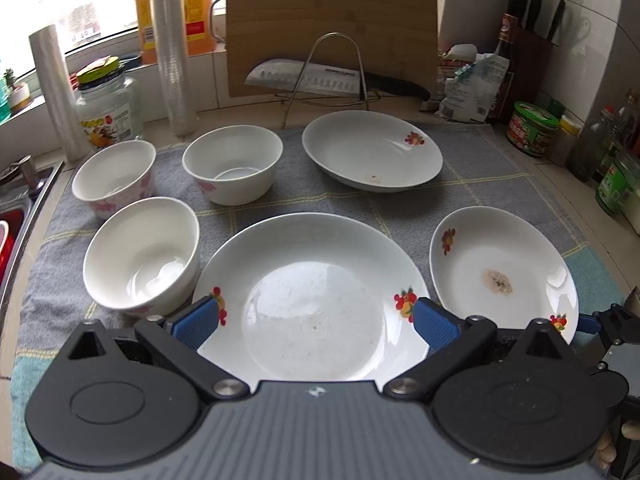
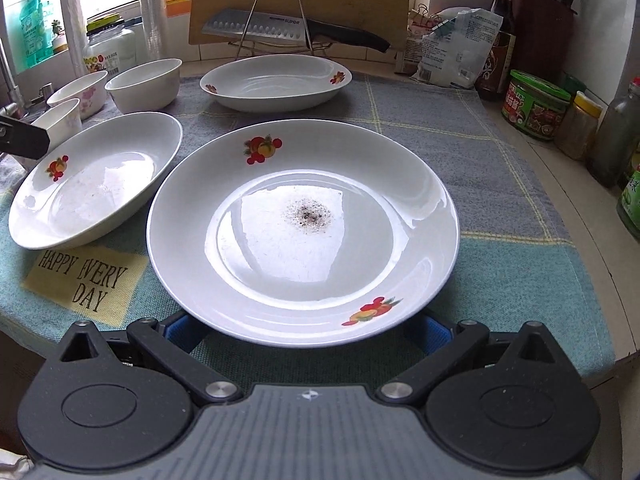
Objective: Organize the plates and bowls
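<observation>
Three white fruit-print plates and three white bowls sit on a grey checked cloth [image 1: 472, 184]. My left gripper [image 1: 316, 316] is open, its blue pads over the near rim of the middle plate [image 1: 312, 300]. The speckled plate [image 1: 500, 268] lies to its right, a third plate [image 1: 372, 150] behind. Bowls stand left: near [image 1: 142, 254], far left [image 1: 114, 174], back [image 1: 232, 164]. In the right wrist view my right gripper [image 2: 308, 330] is open, its blue pads partly hidden under the near rim of the speckled plate [image 2: 304, 228]. The middle plate [image 2: 94, 180] lies left, the third plate [image 2: 276, 80] behind.
A knife on a wire rack [image 1: 320, 78] and a wooden cutting board [image 1: 332, 20] stand at the back. Jars and bottles [image 1: 532, 128] line the right edge. A glass jar [image 1: 108, 108] and plastic rolls stand back left. A sink [image 1: 16, 216] lies left.
</observation>
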The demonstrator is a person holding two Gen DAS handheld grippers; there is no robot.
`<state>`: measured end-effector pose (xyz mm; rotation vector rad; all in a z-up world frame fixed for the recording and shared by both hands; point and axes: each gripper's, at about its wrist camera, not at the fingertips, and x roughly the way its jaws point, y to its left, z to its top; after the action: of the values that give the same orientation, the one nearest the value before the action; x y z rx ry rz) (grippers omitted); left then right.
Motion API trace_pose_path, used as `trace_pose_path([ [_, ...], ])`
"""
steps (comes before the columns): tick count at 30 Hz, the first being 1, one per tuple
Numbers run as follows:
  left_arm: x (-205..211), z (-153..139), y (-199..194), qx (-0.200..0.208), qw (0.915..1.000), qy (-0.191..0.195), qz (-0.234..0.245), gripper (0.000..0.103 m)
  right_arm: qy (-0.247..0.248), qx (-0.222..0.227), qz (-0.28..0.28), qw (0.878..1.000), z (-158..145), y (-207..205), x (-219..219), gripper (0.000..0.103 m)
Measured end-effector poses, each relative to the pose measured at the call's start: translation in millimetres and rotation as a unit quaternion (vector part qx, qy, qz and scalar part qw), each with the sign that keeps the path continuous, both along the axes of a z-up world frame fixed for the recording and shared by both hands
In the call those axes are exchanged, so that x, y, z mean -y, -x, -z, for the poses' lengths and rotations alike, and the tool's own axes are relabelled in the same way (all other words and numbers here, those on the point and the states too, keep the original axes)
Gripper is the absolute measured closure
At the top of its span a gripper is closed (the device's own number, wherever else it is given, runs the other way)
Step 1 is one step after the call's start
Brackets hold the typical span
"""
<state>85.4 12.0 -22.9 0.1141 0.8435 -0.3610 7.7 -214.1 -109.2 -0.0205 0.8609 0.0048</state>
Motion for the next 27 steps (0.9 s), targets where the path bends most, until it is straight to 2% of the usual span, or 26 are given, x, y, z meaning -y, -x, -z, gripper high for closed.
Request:
trace_pose_path([
  [5,13,-2,-18,0.016,0.9966,0.015,0.079,0.001,0.000,0.015,0.000,1.000,2,4,0,0.000],
  [8,28,-3,-26,0.015,0.9909,0.012,0.133,0.001,0.000,0.017,0.004,1.000,2,5,-1,0.000],
  [13,59,0,-29,0.019,0.9790,-0.027,0.201,0.001,0.001,0.018,0.012,1.000,2,7,-2,0.000],
  [16,72,2,-34,0.014,0.9720,-0.013,0.234,0.001,0.001,0.018,0.007,1.000,3,6,-2,0.000],
  [23,100,10,-61,-0.037,0.9656,0.023,0.256,0.001,0.000,0.040,-0.012,0.999,5,14,2,0.000],
  [27,120,19,-73,-0.059,0.9598,0.012,0.274,0.001,0.000,0.042,-0.020,0.999,6,14,3,0.000],
])
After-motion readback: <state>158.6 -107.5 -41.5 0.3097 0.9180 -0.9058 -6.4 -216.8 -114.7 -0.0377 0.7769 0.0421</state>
